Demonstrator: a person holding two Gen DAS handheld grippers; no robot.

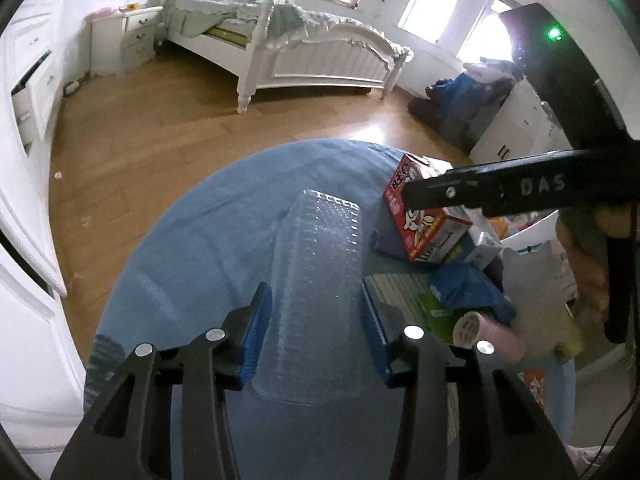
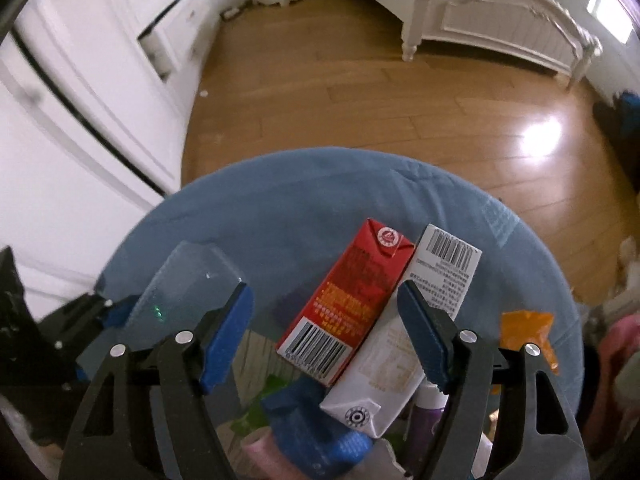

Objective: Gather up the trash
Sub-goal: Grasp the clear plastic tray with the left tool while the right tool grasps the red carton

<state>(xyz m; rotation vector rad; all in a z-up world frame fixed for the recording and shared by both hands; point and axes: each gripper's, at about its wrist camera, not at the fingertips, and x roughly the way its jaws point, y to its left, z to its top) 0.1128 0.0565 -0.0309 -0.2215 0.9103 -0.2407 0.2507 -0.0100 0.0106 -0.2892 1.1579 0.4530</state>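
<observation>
Item: clear plastic tray (image 1: 316, 280) on blue table (image 1: 180, 248), straddled by my left gripper (image 1: 316, 328), open, ungripped. Right gripper (image 2: 324, 336) hung wide open, empty, over red carton (image 2: 348, 304). Collection looked barely begun; litter remained.

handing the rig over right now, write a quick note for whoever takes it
Left gripper: open, fingers either side of the clear plastic tray lying on the blue table; not clamped yet.
Right gripper: open above the red carton and white carton, which lie side by side; holding nothing.
More trash sits near the cartons: blue wrapper, orange packet, pink roller.
Done: nothing visibly collected.
Left: grip the tray, then the cartons and the rest. No bin is clearly in view.
</observation>
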